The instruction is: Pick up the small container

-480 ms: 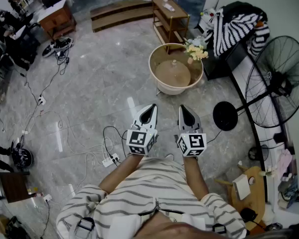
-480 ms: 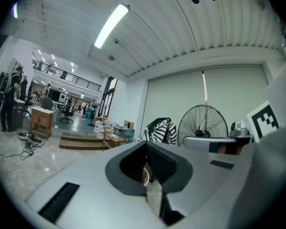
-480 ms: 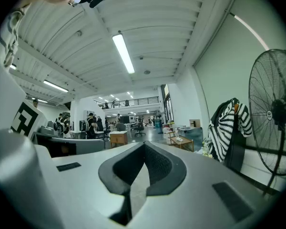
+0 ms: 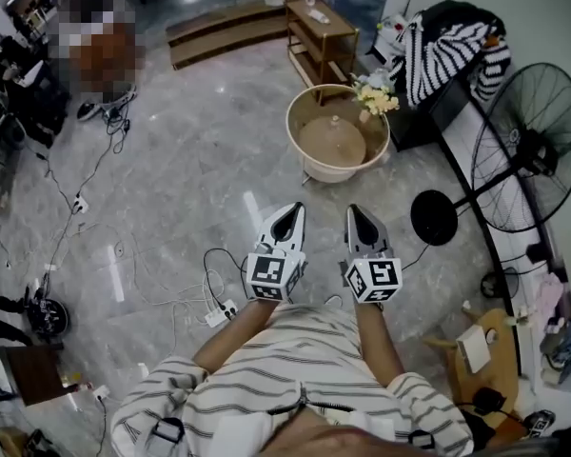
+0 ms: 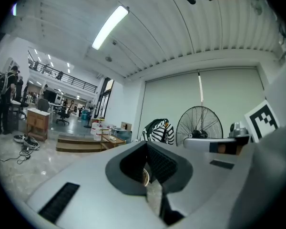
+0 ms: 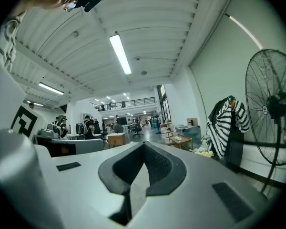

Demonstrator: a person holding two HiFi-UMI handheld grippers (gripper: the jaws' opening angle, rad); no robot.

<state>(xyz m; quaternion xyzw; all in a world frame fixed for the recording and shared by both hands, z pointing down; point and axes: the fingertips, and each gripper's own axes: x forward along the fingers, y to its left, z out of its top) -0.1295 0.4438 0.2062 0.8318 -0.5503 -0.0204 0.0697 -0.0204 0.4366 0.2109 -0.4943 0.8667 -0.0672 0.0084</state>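
Left claw [image 4: 291, 209] and right claw [image 4: 354, 211] both closed tight, nothing held. Container, my guess the tub [image 4: 335, 171] on the floor [image 4: 190, 160], sits well ahead, slightly nearer the right claw.

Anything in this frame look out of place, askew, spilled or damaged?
Nothing looks spilled or broken. There is only clutter: loose cables and a power strip sprawl over the floor, and a striped garment hangs draped near the fan. The basin sits upright.

Left gripper [image 4: 293, 208] and right gripper [image 4: 353, 209] level, jaws together.
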